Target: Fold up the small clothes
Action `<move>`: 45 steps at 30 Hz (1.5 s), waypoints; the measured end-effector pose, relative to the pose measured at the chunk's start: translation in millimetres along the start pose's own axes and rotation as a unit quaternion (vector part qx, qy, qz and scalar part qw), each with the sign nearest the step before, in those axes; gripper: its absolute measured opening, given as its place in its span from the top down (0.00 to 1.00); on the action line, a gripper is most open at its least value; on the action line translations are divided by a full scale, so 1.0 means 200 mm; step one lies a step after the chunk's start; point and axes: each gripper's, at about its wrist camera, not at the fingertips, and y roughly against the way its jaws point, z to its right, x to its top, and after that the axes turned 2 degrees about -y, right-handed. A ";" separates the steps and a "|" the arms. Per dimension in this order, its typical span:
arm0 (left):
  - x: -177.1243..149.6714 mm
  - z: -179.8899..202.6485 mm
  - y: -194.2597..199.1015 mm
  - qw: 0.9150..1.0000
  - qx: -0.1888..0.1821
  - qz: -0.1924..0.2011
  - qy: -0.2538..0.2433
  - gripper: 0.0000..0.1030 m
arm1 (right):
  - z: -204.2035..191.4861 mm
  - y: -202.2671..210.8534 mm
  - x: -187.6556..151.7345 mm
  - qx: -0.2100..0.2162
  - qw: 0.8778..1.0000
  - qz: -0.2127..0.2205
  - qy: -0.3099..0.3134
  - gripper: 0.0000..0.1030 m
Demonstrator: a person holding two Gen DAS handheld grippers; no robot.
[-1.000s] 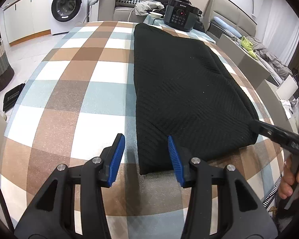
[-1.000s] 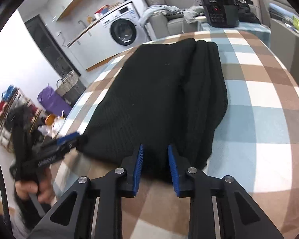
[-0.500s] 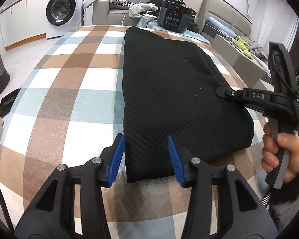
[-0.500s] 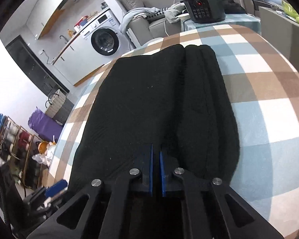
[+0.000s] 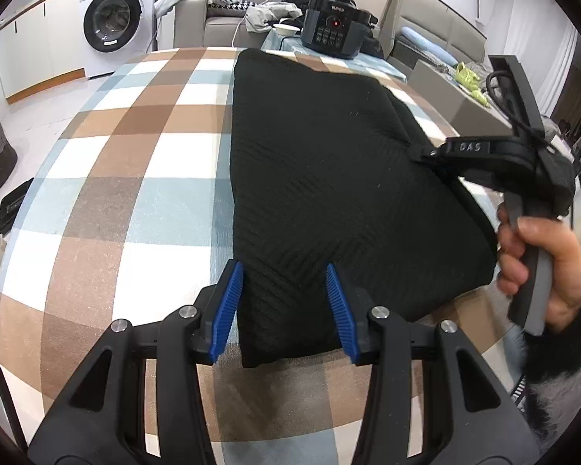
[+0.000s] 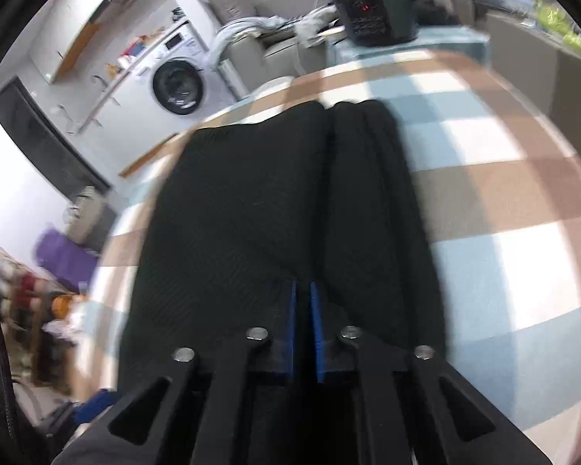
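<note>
From your left wrist camera you see a lived-in room: a washing machine (image 5: 112,19) far left, a sofa behind it, and a black cooker (image 5: 335,31) just past the far end of the checked tablecloth (image 5: 128,178). The black knitted garment (image 5: 329,178) lies lengthwise on the cloth, already narrowed into a long panel with a straight left edge, so the side folds look done to me; the lengthwise fold is probably still ahead. Your left gripper (image 5: 284,310) hangs at the near end with its blue pads spread on either side of the near left corner, not pressing it, so it is empty. Your right gripper (image 5: 426,153) reaches in from the right, its tip against the garment's right side, your hand (image 5: 542,267) wrapped round the handle. To the left of the garment the cloth is bare and wide: plenty of room. On the right the table edge runs close beside the fabric.

From the right wrist camera, which is blurred, the same washing machine (image 6: 180,85) and cooker (image 6: 375,19) sit beyond the table. The garment (image 6: 259,213) shows a doubled-over strip along its right side. Your right gripper (image 6: 302,302) has its pads nearly together over the near edge; fabric seems pinched there, though dark cloth makes it hard to confirm. Bare tablecloth (image 6: 503,213) lies open to the right, and the garment's far end is near the table's far edge.
</note>
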 end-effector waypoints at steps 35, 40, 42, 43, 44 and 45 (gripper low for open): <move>-0.13 -0.03 0.37 0.984 0.019 0.174 -0.041 0.11 | 0.04 0.67 -0.58 0.039 0.978 0.120 0.167 0.00; -0.16 0.00 0.36 0.979 0.025 0.200 -0.040 0.01 | 0.07 0.66 -0.58 0.056 0.975 0.138 0.165 0.00; -0.16 0.00 0.35 0.979 0.028 0.200 -0.042 0.01 | 0.07 0.65 -0.58 0.057 0.975 0.135 0.169 0.00; -0.16 0.01 0.33 0.979 0.028 0.198 -0.044 0.01 | 0.07 0.66 -0.59 0.056 0.974 0.140 0.170 0.00; -0.16 0.01 0.32 0.979 0.031 0.196 -0.045 0.01 | 0.07 0.66 -0.60 0.054 0.973 0.141 0.173 0.00; -0.16 0.01 0.31 0.980 0.033 0.193 -0.046 0.01 | 0.08 0.66 -0.60 0.047 0.974 0.135 0.174 0.00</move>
